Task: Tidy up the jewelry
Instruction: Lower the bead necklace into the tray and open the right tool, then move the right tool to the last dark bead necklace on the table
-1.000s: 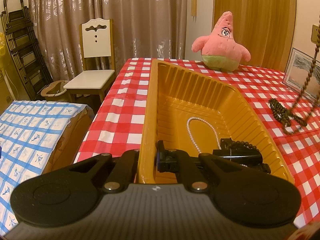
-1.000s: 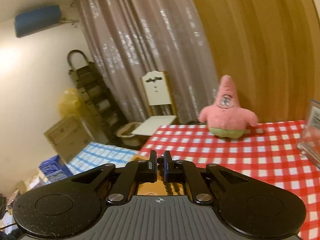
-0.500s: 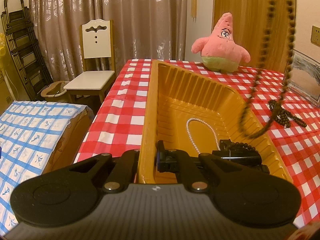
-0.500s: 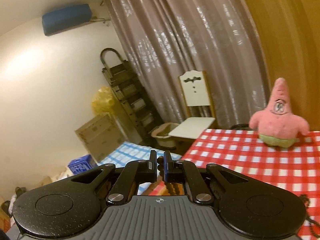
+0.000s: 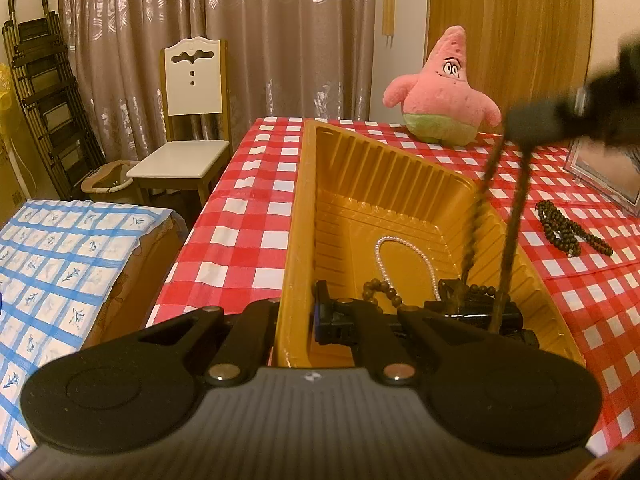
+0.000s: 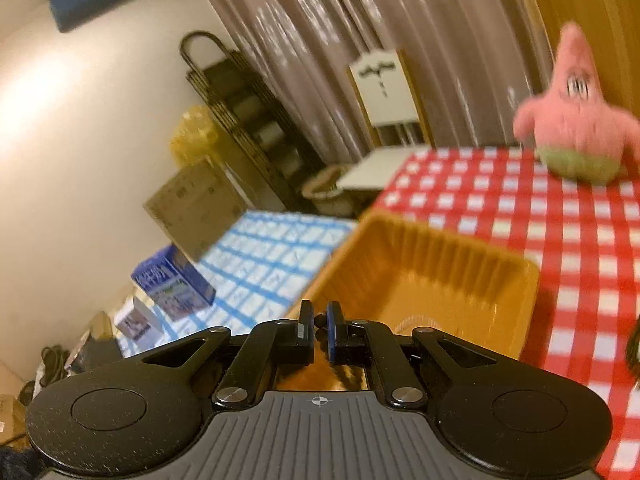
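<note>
Your left gripper (image 5: 298, 320) is clamped on the near wall of the yellow tray (image 5: 304, 184), one finger inside and one outside. My guess is that's just to pin the tray on the checkered tablecloth (image 5: 248, 208) so it doesn't skate around while stuff drops in.

Your right gripper (image 6: 318, 330) is up over the tray with its fingers pinched on the brown bead necklace (image 5: 472, 220). From the left camera you can see both strands hanging down blurry, with the bottom end already landing inside near the front, next to the pearl strand (image 5: 404, 246) and a dark pile of other pieces (image 5: 480, 310).

One more dark bead bracelet (image 5: 560, 228) is lying out on the cloth to the right of the tray, well apart from it. That looks like the next one.

The pink starfish plush (image 5: 444, 92) at the far end is out of the way.
</note>
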Action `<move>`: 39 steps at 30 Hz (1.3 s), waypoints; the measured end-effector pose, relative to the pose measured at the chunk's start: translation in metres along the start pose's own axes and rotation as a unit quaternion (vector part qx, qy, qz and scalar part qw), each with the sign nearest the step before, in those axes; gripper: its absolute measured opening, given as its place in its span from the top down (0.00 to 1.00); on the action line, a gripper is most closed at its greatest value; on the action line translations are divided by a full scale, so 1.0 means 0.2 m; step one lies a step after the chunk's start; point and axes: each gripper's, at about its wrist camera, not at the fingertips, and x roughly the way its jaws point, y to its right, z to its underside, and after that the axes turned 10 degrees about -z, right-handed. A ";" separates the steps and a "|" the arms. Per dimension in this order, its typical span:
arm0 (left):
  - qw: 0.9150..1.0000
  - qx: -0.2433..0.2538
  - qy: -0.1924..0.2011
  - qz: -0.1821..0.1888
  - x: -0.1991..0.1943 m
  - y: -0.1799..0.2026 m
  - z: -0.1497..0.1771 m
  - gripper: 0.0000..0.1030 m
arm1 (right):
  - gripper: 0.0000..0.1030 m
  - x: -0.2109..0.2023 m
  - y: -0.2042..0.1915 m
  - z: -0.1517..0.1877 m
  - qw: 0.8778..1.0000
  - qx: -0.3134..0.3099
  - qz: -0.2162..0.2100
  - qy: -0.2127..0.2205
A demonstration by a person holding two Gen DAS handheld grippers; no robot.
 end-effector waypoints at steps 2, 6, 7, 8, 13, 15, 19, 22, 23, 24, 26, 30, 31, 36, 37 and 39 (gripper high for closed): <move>1.000 0.000 0.000 0.000 0.00 0.00 0.00 0.97 | 0.94 0.04 0.04 0.05 1.000 0.010 0.009 -0.015; 1.000 0.000 -0.001 0.000 0.00 0.00 0.00 0.97 | 0.94 0.09 0.12 0.12 0.999 0.029 0.023 -0.031; 1.000 0.000 -0.001 0.000 0.00 0.00 0.00 0.97 | 0.94 0.09 0.14 0.13 0.998 0.035 0.029 -0.037; 1.000 0.000 -0.001 0.001 0.00 0.00 0.00 0.97 | 0.93 0.10 0.15 0.13 0.998 0.040 0.035 -0.044; 1.000 -0.001 -0.002 0.000 0.00 0.00 0.00 0.97 | 0.43 0.01 0.18 0.16 0.997 0.043 0.058 -0.034; 1.000 -0.001 -0.003 0.000 0.00 0.00 0.01 0.97 | 0.43 -0.04 0.18 0.18 0.996 0.039 0.070 -0.033; 1.000 -0.001 -0.003 -0.001 0.01 0.00 0.01 0.97 | 0.43 -0.16 0.23 0.24 0.992 0.044 0.115 -0.022; 1.000 0.000 -0.004 -0.001 0.01 0.00 0.01 0.97 | 0.43 -0.27 0.29 0.28 0.985 0.047 0.164 -0.007; 1.000 0.000 -0.004 -0.002 0.01 0.00 0.01 0.97 | 0.43 -0.30 0.33 0.29 0.982 0.054 0.180 -0.003; 1.000 0.000 -0.005 -0.002 0.01 0.00 0.01 0.97 | 0.43 -0.33 0.37 0.30 0.979 0.062 0.195 -0.001; 1.000 0.001 -0.006 -0.003 0.01 -0.01 0.01 0.97 | 0.43 -0.39 0.45 0.32 0.972 0.080 0.222 0.005; 1.000 0.004 -0.008 -0.004 0.02 -0.01 0.01 0.97 | 0.45 -0.47 0.56 0.34 0.959 0.082 0.269 0.017; 1.000 0.004 -0.009 -0.004 0.02 -0.01 0.01 0.97 | 0.49 -0.49 0.58 0.34 0.958 0.083 0.274 0.019; 1.000 0.006 -0.010 -0.006 0.02 -0.01 0.01 0.97 | 0.67 -0.48 0.68 0.37 0.951 0.083 0.298 0.015; 1.000 0.006 -0.010 -0.006 0.02 0.00 0.01 0.97 | 0.69 -0.47 0.70 0.37 0.950 0.081 0.301 0.013; 1.000 0.006 -0.011 -0.006 0.02 -0.01 0.01 0.97 | 0.74 -0.45 0.72 0.37 0.949 0.076 0.306 0.011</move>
